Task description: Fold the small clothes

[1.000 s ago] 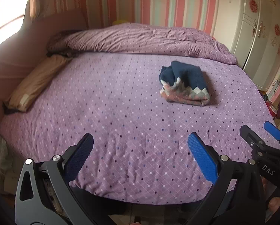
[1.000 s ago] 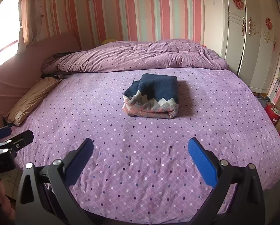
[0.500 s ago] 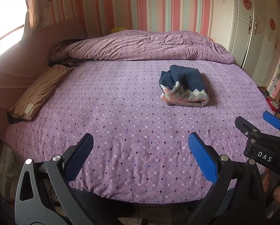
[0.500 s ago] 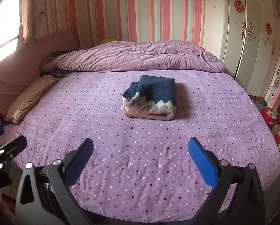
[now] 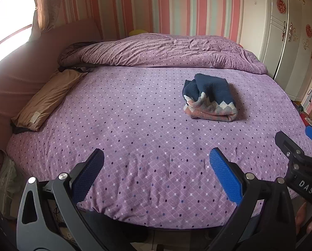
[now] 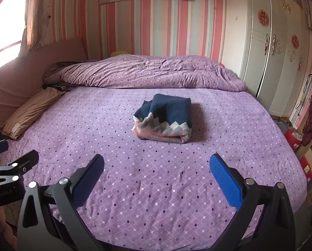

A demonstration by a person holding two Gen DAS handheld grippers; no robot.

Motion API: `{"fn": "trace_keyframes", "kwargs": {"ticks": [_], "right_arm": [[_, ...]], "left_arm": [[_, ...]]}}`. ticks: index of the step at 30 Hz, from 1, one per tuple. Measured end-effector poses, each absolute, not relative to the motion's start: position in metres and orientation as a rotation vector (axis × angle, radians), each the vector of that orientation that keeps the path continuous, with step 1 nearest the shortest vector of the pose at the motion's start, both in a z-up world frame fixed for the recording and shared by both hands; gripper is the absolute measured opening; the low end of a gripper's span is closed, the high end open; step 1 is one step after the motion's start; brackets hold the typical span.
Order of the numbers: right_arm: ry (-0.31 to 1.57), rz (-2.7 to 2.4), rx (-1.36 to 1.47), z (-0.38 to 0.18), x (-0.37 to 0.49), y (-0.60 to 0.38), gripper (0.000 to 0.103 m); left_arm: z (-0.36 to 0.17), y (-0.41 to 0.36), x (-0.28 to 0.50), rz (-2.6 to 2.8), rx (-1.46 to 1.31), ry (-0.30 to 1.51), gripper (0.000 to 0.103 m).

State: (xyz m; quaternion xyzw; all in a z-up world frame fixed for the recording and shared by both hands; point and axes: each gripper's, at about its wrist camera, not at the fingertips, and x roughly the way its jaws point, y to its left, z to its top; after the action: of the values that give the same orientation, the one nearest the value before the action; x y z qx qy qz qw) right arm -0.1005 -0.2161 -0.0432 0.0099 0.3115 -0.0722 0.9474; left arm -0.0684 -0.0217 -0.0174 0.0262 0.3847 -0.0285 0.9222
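Observation:
A folded small garment [image 5: 211, 98], navy with a pink, grey and white zigzag band, lies on the purple dotted bed [image 5: 135, 129]. It also shows in the right wrist view [image 6: 164, 118], near the bed's middle. My left gripper [image 5: 156, 163] is open and empty above the bed's near edge, well short of the garment. My right gripper [image 6: 157, 165] is open and empty, also well short of it. The right gripper shows at the right edge of the left wrist view [image 5: 298, 159]. The left gripper shows at the left edge of the right wrist view [image 6: 9, 167].
A rolled purple duvet [image 6: 147, 73] lies along the bed's far side. A tan pillow [image 5: 49, 98] lies at the left by the pink headboard [image 5: 20, 73]. White wardrobes [image 6: 270, 48] stand at the right. Red items and boxes [image 6: 298, 142] sit beside the bed's right edge.
Both grippers have drawn back and lifted a little, so more of the wall and room shows. The garment has not moved. Both grippers stayed open.

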Motion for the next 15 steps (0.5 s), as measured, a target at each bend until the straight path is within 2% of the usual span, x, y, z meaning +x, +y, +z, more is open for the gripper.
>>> {"fn": "trace_keyframes", "kwargs": {"ticks": [15], "right_arm": [[0.635,-0.163,-0.013,-0.0416,-0.1048,-0.2093,0.101]], "left_arm": [[-0.0190,-0.0229,-0.0687,-0.068,0.044,0.799,0.100]]}}
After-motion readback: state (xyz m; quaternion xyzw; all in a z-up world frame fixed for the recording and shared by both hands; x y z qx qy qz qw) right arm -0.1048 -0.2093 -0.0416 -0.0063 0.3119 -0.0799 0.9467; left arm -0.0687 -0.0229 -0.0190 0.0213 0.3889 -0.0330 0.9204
